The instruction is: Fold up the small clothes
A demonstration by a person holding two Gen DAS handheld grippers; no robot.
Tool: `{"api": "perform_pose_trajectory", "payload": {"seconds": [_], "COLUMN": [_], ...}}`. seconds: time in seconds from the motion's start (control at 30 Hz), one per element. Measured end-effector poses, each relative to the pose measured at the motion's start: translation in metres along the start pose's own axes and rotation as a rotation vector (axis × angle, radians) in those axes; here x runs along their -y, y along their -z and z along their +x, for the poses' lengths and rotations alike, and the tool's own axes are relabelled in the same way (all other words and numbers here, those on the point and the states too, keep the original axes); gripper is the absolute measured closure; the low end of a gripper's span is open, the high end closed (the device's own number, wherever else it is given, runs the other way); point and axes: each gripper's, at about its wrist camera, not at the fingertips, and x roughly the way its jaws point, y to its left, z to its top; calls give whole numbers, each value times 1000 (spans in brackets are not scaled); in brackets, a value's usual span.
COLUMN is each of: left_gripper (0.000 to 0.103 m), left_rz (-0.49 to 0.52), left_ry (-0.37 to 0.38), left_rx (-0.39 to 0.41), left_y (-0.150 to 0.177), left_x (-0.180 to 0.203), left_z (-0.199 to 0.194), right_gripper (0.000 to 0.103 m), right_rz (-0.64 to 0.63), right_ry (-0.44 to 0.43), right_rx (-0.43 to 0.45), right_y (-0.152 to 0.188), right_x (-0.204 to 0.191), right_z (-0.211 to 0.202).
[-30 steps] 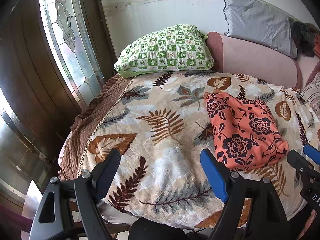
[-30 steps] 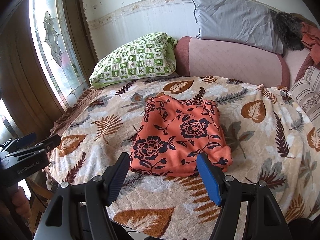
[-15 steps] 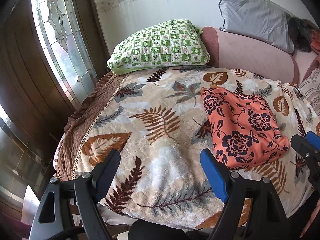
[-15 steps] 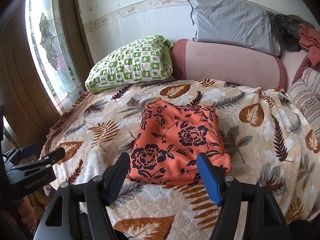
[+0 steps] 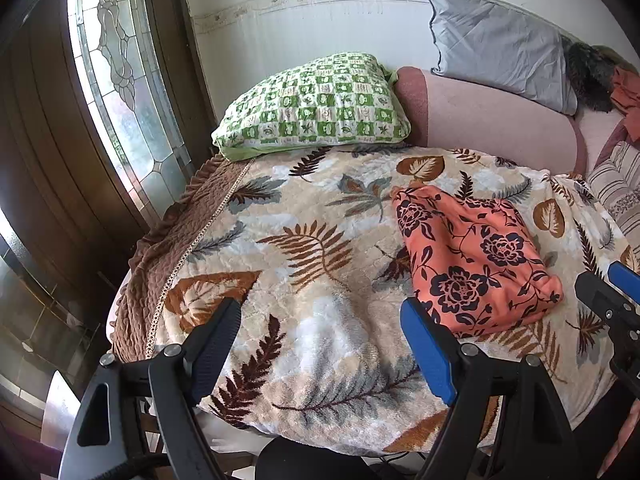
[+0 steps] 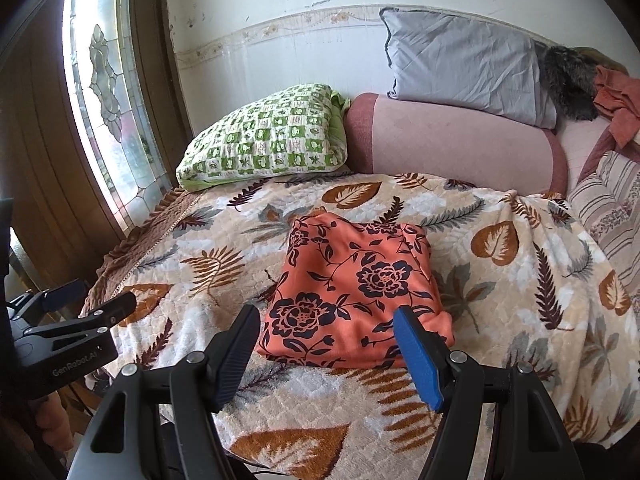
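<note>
An orange garment with dark flowers (image 6: 356,288) lies folded into a rough rectangle on the leaf-patterned blanket (image 6: 520,280); it also shows in the left wrist view (image 5: 472,264). My right gripper (image 6: 326,350) is open and empty, hovering just in front of the garment's near edge. My left gripper (image 5: 320,344) is open and empty, above the blanket (image 5: 304,248) to the left of the garment. The right gripper's tip shows at the right edge of the left wrist view (image 5: 612,296), and the left gripper shows at the left edge of the right wrist view (image 6: 68,320).
A green checked pillow (image 6: 268,140) and a pink bolster (image 6: 456,148) lie at the far side. A grey pillow (image 6: 464,64) leans on the wall. A stained-glass window (image 5: 120,92) is on the left. A striped cushion (image 6: 608,204) sits at right.
Both grippers have pulled back and risen a little from the bed, so the garment looks slightly farther. The garment has not moved. Both stay open.
</note>
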Motion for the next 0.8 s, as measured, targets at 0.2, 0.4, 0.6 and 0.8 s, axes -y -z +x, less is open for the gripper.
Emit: {"api": "perform_pose_trajectory", "payload": {"seconds": [0.2,0.4,0.6,0.8], "left_gripper": [21,21,21,21], "left_rz": [-1,1,17,26], "left_ry": [-8,-21,-32,-35], "left_rx": [3,-8,-28,-45], "left_y": [0,-4,-10,-17], "left_x": [1,4,12,17], "left_z": [-5,0,13,25], "right_gripper": [30,30,30,30], "right_rz": [0,5,35,63], "right_ry": [-12,-28,-32,-32], "right_rx": [-1,-11,-31,-43], "right_y": [0,0,-2,-8], "right_x": [0,4,17,27], "right_z": [0,7,23,37]}}
